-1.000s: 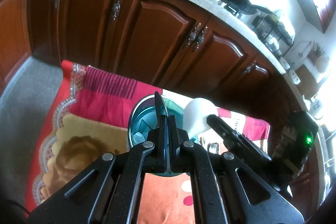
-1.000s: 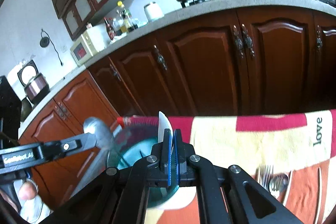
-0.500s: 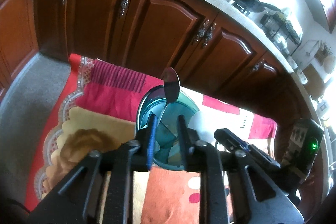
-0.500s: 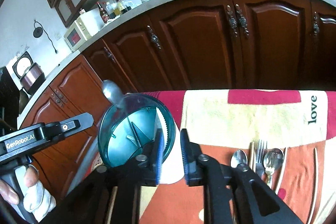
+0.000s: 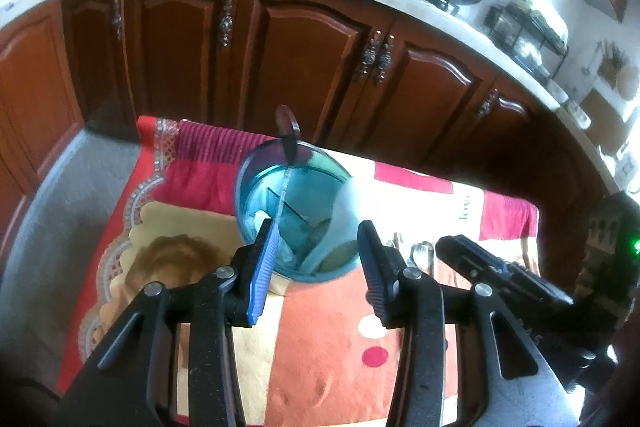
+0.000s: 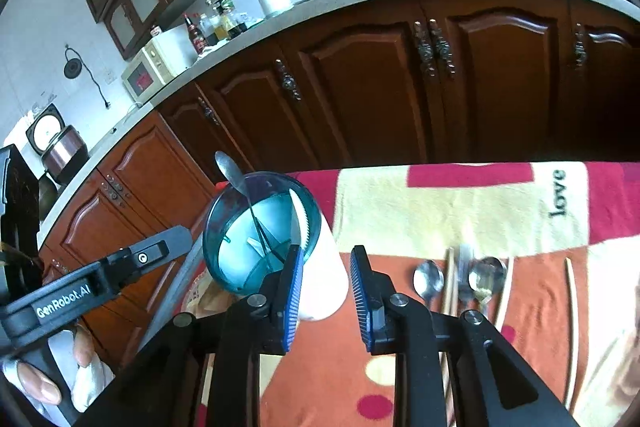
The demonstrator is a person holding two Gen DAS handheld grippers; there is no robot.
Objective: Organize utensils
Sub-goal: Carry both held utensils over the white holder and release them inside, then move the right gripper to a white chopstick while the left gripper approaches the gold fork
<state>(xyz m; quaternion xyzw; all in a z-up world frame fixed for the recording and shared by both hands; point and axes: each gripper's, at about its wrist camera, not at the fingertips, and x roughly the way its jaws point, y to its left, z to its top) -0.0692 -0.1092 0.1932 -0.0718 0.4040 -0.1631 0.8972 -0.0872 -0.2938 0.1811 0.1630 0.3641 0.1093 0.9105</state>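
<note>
Dark wooden kitchen cabinets [image 6: 360,99] run behind a surface spread with a red, orange and cream patterned cloth [image 5: 320,339]. Both pairs of fingers are parting with nothing between them: the left gripper [image 5: 318,263] and right gripper [image 6: 325,287] each frame a translucent teal plastic utensil cup with inner dividers [image 6: 260,231]. A metal spoon [image 6: 234,179] and a white serrated plastic knife [image 6: 301,219] stand inside it, leaning on its rim. Further right on the cloth lie more spoons, a fork and chopsticks [image 6: 464,279]. A hand [image 6: 60,367] holds the left gripper's handle.
</note>
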